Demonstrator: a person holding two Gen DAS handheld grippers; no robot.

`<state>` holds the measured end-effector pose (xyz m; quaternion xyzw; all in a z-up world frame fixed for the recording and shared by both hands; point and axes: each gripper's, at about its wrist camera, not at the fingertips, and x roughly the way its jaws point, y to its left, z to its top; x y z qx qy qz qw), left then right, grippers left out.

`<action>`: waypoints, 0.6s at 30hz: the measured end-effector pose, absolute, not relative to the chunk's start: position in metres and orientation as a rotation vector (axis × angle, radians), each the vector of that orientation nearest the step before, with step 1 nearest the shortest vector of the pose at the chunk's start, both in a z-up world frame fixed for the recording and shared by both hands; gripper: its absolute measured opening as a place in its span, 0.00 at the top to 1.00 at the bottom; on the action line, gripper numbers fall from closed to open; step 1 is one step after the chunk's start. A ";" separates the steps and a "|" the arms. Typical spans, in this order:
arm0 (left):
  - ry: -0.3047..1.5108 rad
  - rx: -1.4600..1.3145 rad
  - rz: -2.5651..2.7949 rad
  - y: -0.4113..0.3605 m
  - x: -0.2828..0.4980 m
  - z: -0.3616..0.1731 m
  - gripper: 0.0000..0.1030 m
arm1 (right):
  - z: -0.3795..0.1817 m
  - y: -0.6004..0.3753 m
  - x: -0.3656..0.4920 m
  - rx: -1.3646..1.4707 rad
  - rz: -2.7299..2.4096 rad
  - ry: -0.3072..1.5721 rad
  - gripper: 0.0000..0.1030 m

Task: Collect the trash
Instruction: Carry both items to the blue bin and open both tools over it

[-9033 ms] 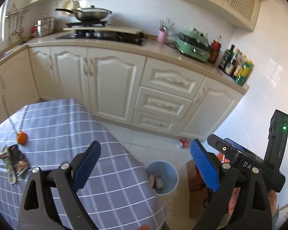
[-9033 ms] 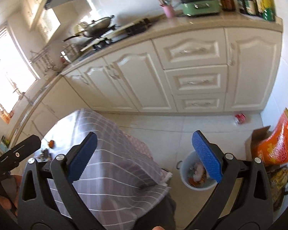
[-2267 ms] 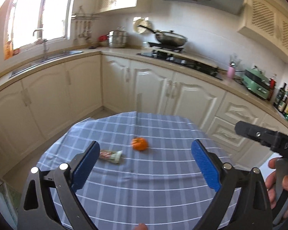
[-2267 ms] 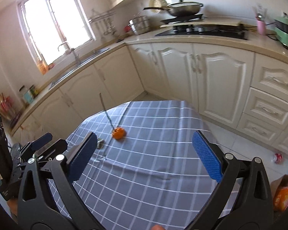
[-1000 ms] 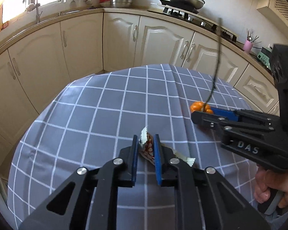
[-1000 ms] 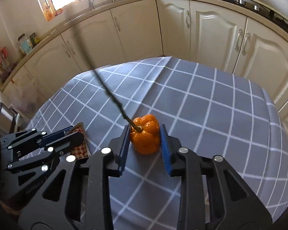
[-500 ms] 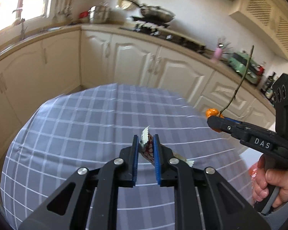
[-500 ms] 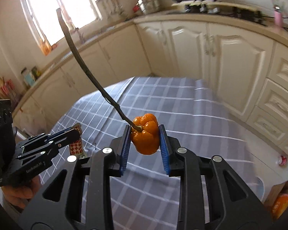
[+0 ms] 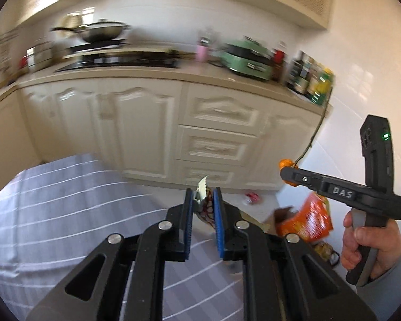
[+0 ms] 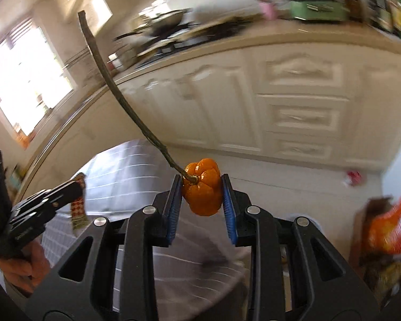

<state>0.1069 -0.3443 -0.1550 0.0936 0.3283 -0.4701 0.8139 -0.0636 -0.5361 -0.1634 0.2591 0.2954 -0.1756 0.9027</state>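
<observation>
My left gripper [image 9: 202, 196] is shut on a crumpled snack wrapper [image 9: 203, 203], red-patterned with a pale torn tip sticking up between the blue pads. My right gripper [image 10: 202, 184] is shut on a small orange pumpkin-shaped fruit [image 10: 202, 187] with a long thin brown stem [image 10: 115, 80] rising up and left. In the left wrist view the right gripper [image 9: 288, 175] is at the right, held by a hand [image 9: 366, 243], with the orange fruit [image 9: 285, 163] at its tip. In the right wrist view the left gripper [image 10: 76, 187] with the wrapper [image 10: 78, 208] is at the lower left. Both are lifted above the checked tablecloth [image 9: 66, 208].
Cream kitchen cabinets [image 9: 147, 123] and drawers [image 9: 219, 144] stand ahead, blurred. On the floor lie a red can [image 9: 251, 197], a cardboard box [image 9: 280, 216] and an orange bag [image 9: 307, 219]. The counter carries a wok [image 9: 101, 33], a green appliance [image 9: 246, 58] and bottles [image 9: 310, 80].
Both grippers have lifted off the table with their loads and swung right, toward the drawers and the floor by the wall. The table has slid to the lower left of both views.
</observation>
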 end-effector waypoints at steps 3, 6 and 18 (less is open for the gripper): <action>0.729 0.249 -1.075 -0.390 0.084 -0.169 0.87 | -0.187 -0.569 -0.096 0.605 -0.436 0.627 0.72; 0.767 0.306 -1.124 -0.431 0.064 -0.187 0.87 | -0.214 -0.596 -0.121 0.674 -0.489 0.648 0.72; 0.925 0.639 -1.096 -0.554 0.040 -0.301 0.80 | -0.317 -0.663 -0.121 0.955 -0.496 0.744 0.64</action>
